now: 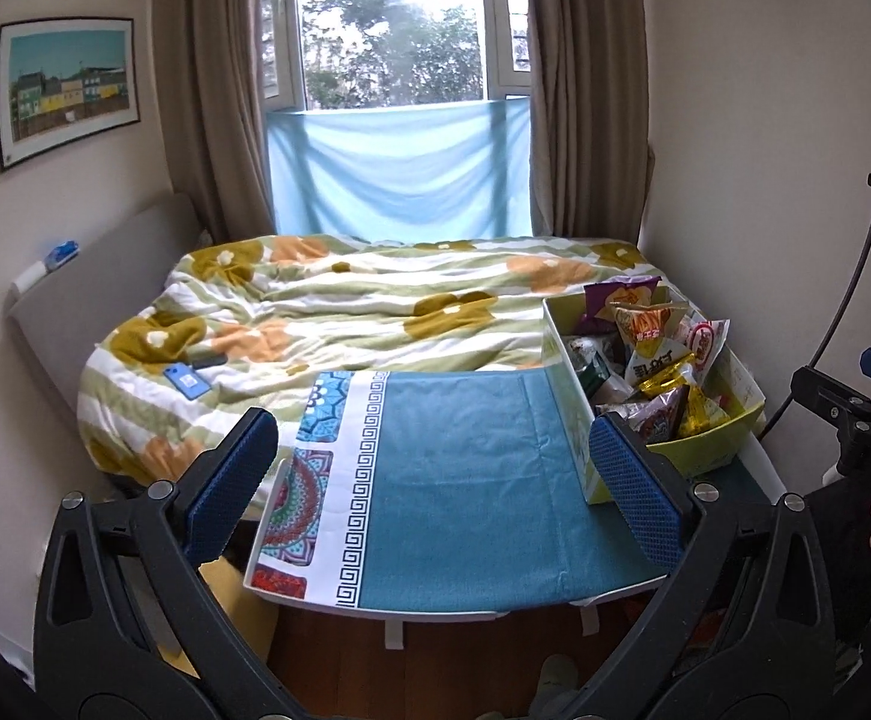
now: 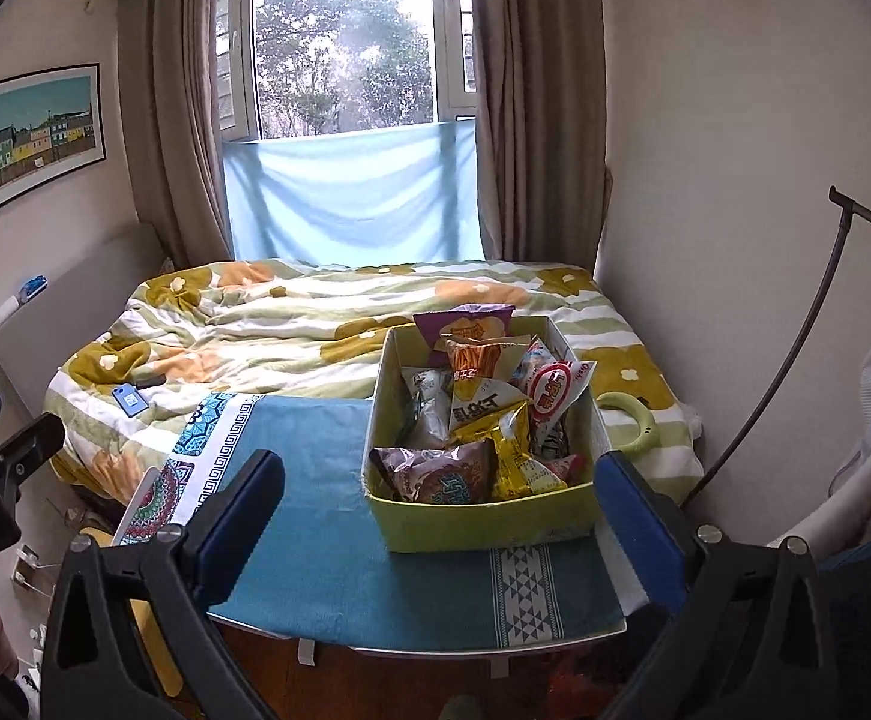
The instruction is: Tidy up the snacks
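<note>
left gripper (image 1: 435, 480): jaws wide apart, holding nothing, over the teal cloth (image 1: 465, 468) at lower centre | right gripper (image 2: 441, 516): jaws wide apart, empty | snack packets (image 2: 483, 414) fill the green box (image 2: 483, 519), centre-right of the right view, standing on the cloth | floral blanket (image 2: 291, 324) behind, mid-frame
</note>
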